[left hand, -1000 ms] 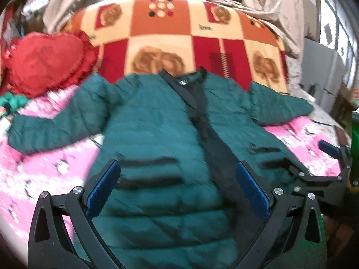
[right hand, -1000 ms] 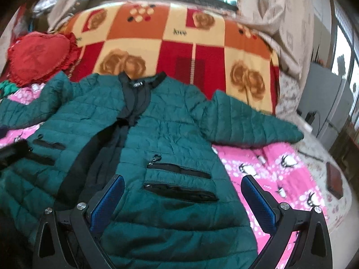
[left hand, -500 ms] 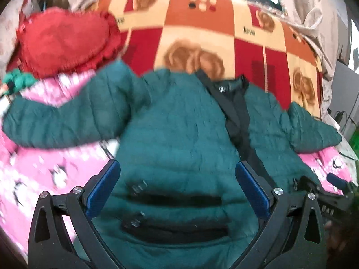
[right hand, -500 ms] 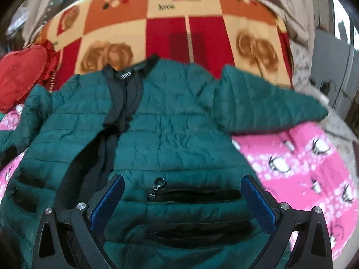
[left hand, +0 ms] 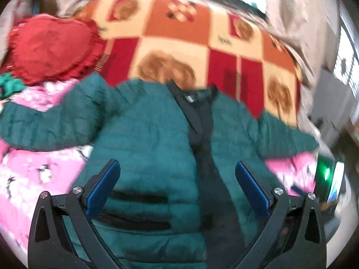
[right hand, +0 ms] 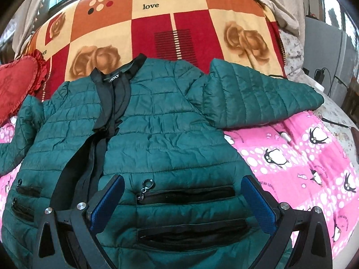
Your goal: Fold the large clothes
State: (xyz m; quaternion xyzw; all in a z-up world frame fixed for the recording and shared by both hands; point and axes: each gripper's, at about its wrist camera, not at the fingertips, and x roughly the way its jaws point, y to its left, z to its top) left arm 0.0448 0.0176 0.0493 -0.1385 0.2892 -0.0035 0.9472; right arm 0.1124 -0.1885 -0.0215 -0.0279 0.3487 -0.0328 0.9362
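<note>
One green quilted puffer jacket (right hand: 170, 134) lies front-up, both sleeves spread, on a pink penguin sheet (right hand: 298, 168); four zip pockets show, beside one red heart cushion (left hand: 49, 47) and one rose-patterned blanket (right hand: 179, 27). Left gripper (left hand: 177, 181) and right gripper (right hand: 181, 197) hover above the hem, jaws wide apart, holding nothing

Blanket (right hand: 157, 29) reads "love"; jacket (right hand: 170, 134) label "HOLY".
</note>
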